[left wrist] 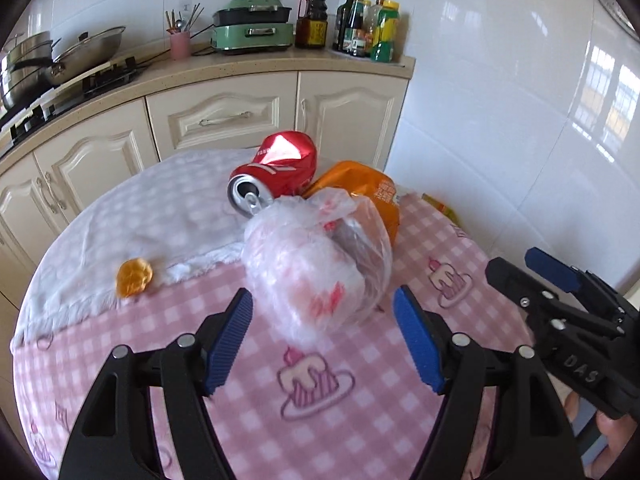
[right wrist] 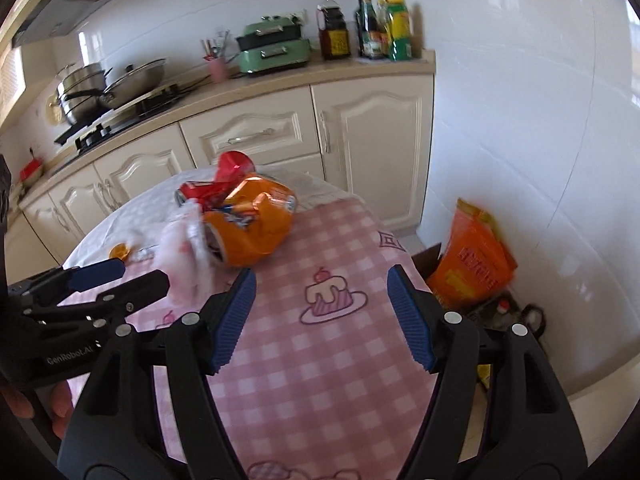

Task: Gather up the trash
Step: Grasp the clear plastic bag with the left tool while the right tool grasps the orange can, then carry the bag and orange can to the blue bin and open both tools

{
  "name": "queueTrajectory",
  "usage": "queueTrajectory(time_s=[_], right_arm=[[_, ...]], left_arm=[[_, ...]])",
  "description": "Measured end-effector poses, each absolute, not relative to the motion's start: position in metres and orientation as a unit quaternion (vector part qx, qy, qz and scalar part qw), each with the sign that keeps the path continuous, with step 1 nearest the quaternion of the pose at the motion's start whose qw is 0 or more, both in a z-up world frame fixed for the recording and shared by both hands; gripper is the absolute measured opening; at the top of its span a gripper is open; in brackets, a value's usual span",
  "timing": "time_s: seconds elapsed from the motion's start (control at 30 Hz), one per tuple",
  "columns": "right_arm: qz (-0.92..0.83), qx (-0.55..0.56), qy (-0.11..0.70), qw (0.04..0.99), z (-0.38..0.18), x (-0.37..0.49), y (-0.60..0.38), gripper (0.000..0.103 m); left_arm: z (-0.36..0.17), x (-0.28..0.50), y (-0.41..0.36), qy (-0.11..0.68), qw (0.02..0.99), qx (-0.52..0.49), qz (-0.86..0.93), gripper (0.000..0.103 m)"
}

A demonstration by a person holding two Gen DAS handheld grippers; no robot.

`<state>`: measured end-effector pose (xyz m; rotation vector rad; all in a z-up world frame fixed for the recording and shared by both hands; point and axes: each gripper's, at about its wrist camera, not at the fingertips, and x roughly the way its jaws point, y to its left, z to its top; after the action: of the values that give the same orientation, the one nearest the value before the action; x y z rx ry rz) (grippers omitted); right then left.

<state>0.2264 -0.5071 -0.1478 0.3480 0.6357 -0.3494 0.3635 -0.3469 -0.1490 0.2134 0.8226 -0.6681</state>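
A crumpled clear plastic bag (left wrist: 316, 264) with red print lies on the pink checked tablecloth (left wrist: 360, 420). Behind it lie a dented red can (left wrist: 280, 168) and a crushed orange can (left wrist: 360, 192). A small orange wrapper (left wrist: 134, 277) lies to the left. My left gripper (left wrist: 323, 316) is open, its fingers on either side of the bag's near end. My right gripper (right wrist: 322, 300) is open and empty over the cloth, in front of the orange can (right wrist: 252, 220). The bag (right wrist: 184, 256) and red can (right wrist: 224, 180) show left of it.
Cream kitchen cabinets (left wrist: 224, 120) and a counter with pots, a green cooker (left wrist: 252, 24) and bottles stand behind the table. An orange bag (right wrist: 476, 260) and a box sit on the floor at the right by the white tiled wall.
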Motion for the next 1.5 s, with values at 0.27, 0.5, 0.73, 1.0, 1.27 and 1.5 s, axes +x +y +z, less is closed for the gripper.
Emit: queueTrajectory(time_s=[0.27, 0.5, 0.73, 1.0, 1.27, 1.5], right_arm=[[-0.118, 0.261, 0.315, 0.905, -0.164, 0.264, -0.533, 0.068], [-0.103, 0.317, 0.33, 0.883, -0.186, 0.311, -0.542, 0.068], [-0.085, 0.336, 0.339, 0.875, -0.193, 0.34, -0.539, 0.068], [-0.048, 0.342, 0.352, 0.87, -0.191, 0.357, -0.526, 0.039], [-0.048, 0.288, 0.329, 0.898, -0.16, 0.326, -0.487, 0.009], [-0.04, 0.219, 0.284, 0.933, -0.116, 0.281, -0.415, 0.008]], left_arm=[[-0.163, 0.391, -0.361, 0.423, 0.845, 0.096, -0.314, 0.048], [-0.144, 0.388, -0.331, 0.392, 0.864, 0.071, -0.308, 0.034], [-0.12, 0.39, -0.286, 0.363, 0.884, 0.022, -0.295, 0.034], [-0.116, 0.394, -0.252, 0.363, 0.889, 0.001, -0.281, 0.034], [-0.111, 0.383, -0.217, 0.358, 0.89, -0.016, -0.282, 0.034], [-0.102, 0.364, -0.166, 0.344, 0.895, -0.045, -0.279, 0.034]])
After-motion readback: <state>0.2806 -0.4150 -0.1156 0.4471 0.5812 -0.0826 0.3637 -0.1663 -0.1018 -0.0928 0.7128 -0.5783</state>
